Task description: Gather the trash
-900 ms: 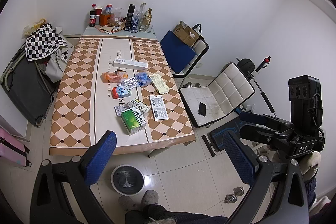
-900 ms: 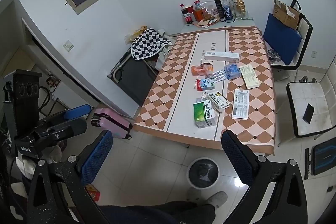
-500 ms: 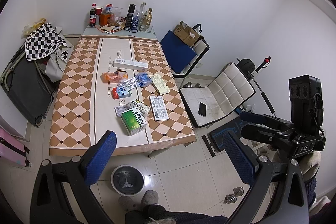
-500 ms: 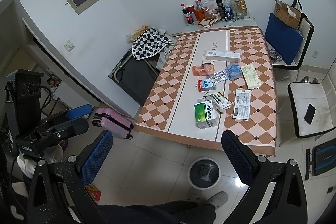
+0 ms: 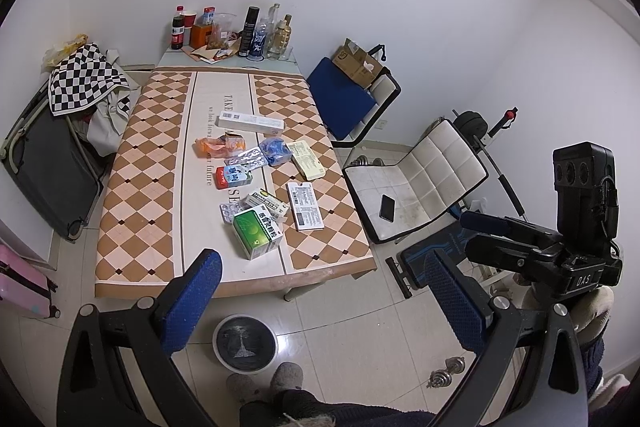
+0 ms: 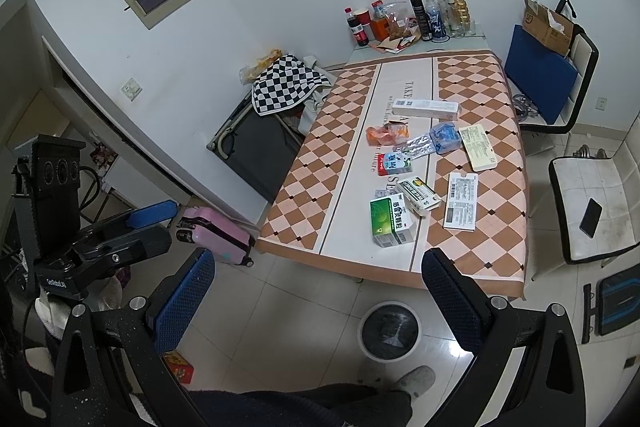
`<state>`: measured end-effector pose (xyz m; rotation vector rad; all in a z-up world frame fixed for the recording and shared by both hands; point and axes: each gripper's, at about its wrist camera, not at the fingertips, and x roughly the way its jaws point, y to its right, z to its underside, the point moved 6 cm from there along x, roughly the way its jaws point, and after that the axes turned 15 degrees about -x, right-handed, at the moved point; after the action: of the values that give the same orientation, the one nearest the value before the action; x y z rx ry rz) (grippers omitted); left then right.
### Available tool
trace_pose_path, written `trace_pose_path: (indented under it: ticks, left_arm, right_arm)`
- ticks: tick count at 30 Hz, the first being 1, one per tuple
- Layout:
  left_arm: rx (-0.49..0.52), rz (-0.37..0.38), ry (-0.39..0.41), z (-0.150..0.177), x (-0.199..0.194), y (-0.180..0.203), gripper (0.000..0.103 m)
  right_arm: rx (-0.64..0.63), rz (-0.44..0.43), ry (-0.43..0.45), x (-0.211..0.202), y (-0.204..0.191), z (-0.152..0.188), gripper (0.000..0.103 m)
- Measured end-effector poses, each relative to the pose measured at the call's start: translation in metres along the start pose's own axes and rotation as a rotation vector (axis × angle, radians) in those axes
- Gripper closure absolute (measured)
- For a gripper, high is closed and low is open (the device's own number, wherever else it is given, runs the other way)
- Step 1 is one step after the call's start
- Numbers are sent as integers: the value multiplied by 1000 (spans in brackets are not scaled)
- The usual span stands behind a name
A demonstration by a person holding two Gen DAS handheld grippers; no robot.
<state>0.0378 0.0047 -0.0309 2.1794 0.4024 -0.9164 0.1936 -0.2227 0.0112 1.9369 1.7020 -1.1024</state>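
Note:
Several pieces of trash lie on the checkered table (image 5: 140,187) (image 6: 320,163): a green box (image 5: 256,233) (image 6: 390,221), a long white box (image 5: 250,123) (image 6: 426,108), an orange wrapper (image 5: 218,147) (image 6: 386,133), a blue wrapper (image 5: 274,150), blister packs and flat cartons. A round trash bin (image 5: 245,343) (image 6: 390,331) stands on the floor before the table. My left gripper (image 5: 324,303) is open and empty, high above the floor. My right gripper (image 6: 318,303) is open and empty too, and it shows in the left wrist view (image 5: 504,239).
Bottles and cups (image 5: 240,31) stand at the table's far end. A white chair with a phone (image 5: 387,207) and a blue chair (image 5: 344,99) stand right of the table. A folded cot (image 5: 44,163) and a pink suitcase (image 6: 218,231) are left. A dumbbell (image 5: 446,377) lies on the floor.
Both grippers have drifted slightly; the views shift a little. Nothing on the table has moved.

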Motion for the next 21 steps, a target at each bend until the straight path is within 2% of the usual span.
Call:
trace_pose_path:
  ticks: [18, 20, 21]
  left_arm:
    - [-2, 0, -4, 1, 0, 1, 0]
    - [-4, -10, -2, 1, -1, 4, 0]
    - [-5, -41, 6, -1, 0, 2, 0]
  right_arm:
    - [1, 1, 2, 3, 3, -1, 0]
    - [10, 4, 4, 4, 5, 0, 0]
    - [18, 14, 7, 7, 8, -2, 0]
